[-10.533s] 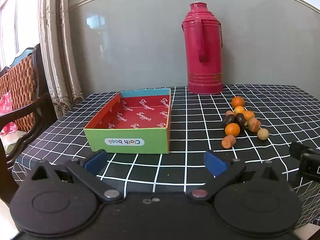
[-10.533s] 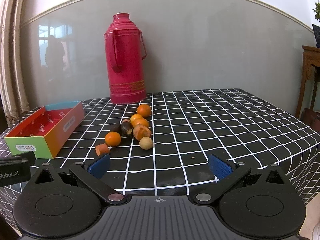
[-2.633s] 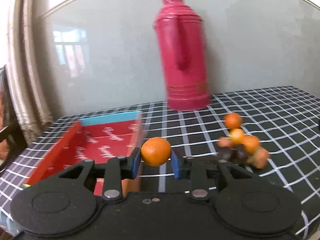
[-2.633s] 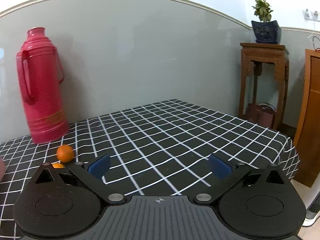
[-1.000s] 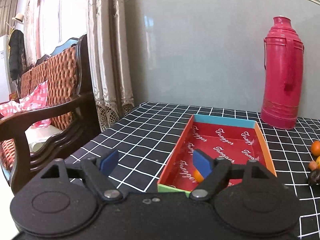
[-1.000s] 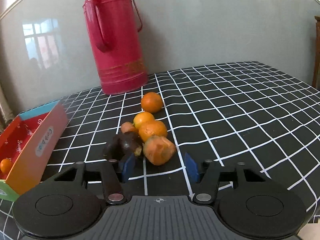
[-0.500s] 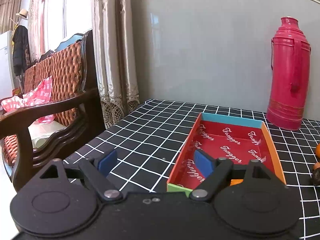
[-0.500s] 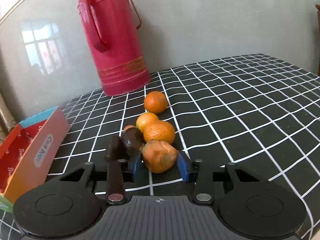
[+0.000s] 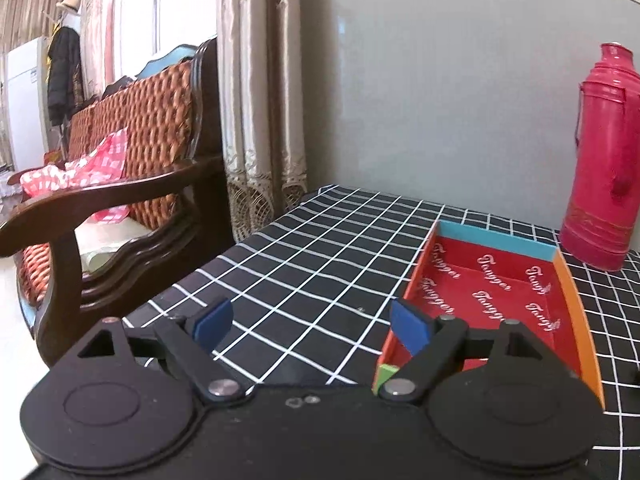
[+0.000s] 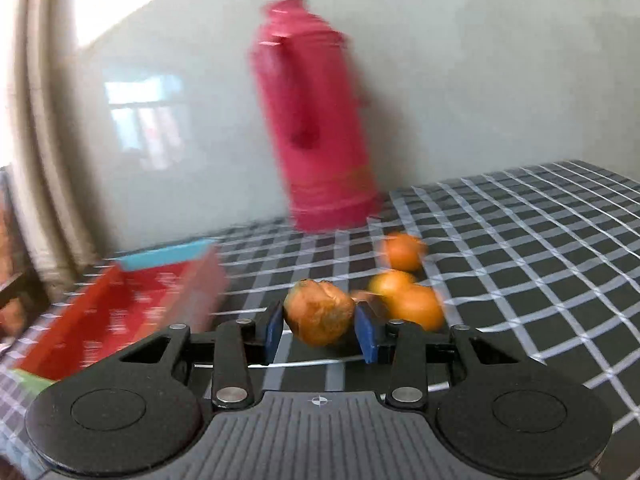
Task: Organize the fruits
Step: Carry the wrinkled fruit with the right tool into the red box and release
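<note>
A home living room — a dark carved wooden armchair with woven orange cushions (image 9: 132, 152) is sitting beside beige lace-trimmed curtains (image 9: 260, 100) — a tall red thermos flask (image 9: 600, 160) is standing on the black grid-patterned tablecloth (image 9: 320, 264).

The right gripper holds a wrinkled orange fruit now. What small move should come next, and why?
Probably carry it left toward the red box: the right gripper is shut on the wrinkled fruit, apparently lifted, and the box lies open to its left.

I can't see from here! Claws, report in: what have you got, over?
Right claw shut on wrinkled orange fruit. Left claw open, empty, beside red box. Oranges wait on table. Path to box looks clear.
</note>
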{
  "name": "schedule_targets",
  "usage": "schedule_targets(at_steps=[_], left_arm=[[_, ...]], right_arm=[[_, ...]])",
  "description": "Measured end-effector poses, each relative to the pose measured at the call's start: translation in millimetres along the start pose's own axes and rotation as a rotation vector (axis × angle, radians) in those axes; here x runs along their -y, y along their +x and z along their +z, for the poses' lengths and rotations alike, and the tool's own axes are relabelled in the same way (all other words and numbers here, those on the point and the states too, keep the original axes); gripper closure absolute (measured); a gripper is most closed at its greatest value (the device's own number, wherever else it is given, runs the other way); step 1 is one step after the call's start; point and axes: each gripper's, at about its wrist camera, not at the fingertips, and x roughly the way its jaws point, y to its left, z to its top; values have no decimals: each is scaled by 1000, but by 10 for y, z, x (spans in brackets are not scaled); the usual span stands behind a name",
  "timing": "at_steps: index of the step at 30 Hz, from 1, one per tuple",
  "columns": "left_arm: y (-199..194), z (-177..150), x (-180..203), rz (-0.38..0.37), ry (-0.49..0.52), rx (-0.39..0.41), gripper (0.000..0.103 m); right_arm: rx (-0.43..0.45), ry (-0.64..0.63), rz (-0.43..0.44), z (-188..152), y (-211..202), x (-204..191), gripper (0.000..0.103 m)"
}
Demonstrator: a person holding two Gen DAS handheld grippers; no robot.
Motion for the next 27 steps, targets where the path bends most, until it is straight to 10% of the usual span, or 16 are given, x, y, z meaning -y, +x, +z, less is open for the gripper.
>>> schedule_targets(at_steps=[8, 18, 22, 27], left_arm=[[42, -28, -145, 56, -10, -18, 24], [58, -22, -287, 78, -21, -26, 22], [62, -16, -293, 76, -22, -26, 22], [49, -14, -237, 63, -12, -25, 22]], right_arm=[[-6, -117, 240, -80, 55, -717, 63], [-56, -249, 296, -322, 260, -1259, 63], [8, -244, 295, -317, 194, -1247, 5], [110, -201, 221, -204, 32, -1095, 4]])
